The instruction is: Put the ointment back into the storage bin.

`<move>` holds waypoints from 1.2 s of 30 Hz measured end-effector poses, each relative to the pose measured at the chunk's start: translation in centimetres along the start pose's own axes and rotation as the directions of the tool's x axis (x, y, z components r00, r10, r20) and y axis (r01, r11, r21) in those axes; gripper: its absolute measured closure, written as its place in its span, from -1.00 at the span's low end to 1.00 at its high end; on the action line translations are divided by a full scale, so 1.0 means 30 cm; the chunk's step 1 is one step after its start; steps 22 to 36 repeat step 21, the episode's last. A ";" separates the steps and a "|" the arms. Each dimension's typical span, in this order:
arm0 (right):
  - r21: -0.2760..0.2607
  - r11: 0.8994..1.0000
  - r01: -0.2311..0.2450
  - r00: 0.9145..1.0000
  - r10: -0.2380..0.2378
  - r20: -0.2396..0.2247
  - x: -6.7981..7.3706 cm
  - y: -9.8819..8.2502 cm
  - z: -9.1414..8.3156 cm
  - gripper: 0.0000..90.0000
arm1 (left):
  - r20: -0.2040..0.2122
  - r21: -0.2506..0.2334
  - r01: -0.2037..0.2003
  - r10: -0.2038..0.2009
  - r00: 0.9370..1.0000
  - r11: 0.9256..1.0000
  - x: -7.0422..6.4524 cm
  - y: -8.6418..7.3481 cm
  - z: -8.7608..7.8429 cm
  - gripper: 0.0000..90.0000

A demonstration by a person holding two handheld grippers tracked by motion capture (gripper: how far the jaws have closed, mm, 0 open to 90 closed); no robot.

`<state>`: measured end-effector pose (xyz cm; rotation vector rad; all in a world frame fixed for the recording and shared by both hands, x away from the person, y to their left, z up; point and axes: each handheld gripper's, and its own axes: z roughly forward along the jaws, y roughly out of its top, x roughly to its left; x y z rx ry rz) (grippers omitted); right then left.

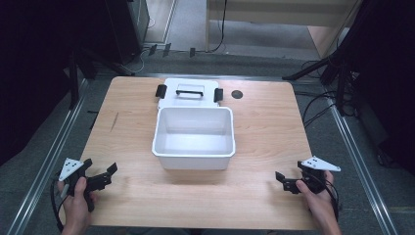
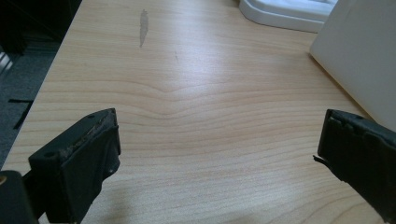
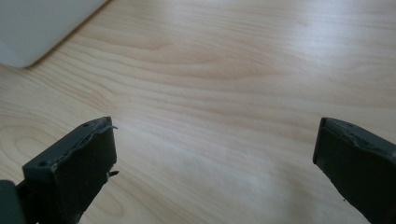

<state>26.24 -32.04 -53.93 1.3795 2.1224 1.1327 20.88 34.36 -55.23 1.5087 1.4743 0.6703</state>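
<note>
A white open box (image 1: 194, 137) stands in the middle of the wooden table (image 1: 264, 147). Behind it, touching its far side, lies its white lid (image 1: 190, 93) with a black handle and two black clips. My left gripper (image 1: 108, 176) rests low near the table's front left corner, open, nothing between its jaws. In the left gripper view the left gripper (image 2: 219, 126) faces bare wood, with the box wall (image 2: 364, 56) to its right. My right gripper (image 1: 283, 181) is near the front right, open and empty. Beyond the right gripper (image 3: 215, 128), the box corner (image 3: 37, 23) is at the upper left.
A small dark round spot (image 1: 237, 94) marks the table's far side, right of the lid. A grey streak (image 2: 143, 25) lies on the wood at the left. Metal rails (image 1: 359, 161) run along both table sides, and cables (image 1: 318, 110) lie on the floor at the right.
</note>
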 end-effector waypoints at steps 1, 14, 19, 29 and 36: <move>-0.001 1.000 -0.006 1.000 0.006 0.009 -0.006 -0.012 -0.008 -1.00 | 0.000 0.000 0.000 0.000 1.000 1.000 0.000 0.000 0.000 -1.00; -0.091 0.993 -0.074 0.996 0.078 0.041 -0.037 -0.111 -0.112 -0.90 | -0.001 0.000 0.000 0.000 1.000 1.000 0.000 -0.001 -0.001 -1.00; -0.123 0.989 -0.088 0.994 0.096 0.059 -0.034 -0.123 -0.121 -0.87 | -0.002 0.000 -0.001 0.001 1.000 1.000 -0.001 -0.001 -0.002 -1.00; -0.120 0.989 -0.088 0.993 0.096 0.067 -0.034 -0.121 -0.118 -0.85 | -0.002 0.000 -0.004 0.004 1.000 1.000 -0.001 -0.001 -0.002 -1.00; -0.120 0.989 -0.088 0.993 0.096 0.067 -0.034 -0.121 -0.118 -0.85 | -0.002 0.000 -0.004 0.004 1.000 1.000 -0.001 -0.001 -0.002 -1.00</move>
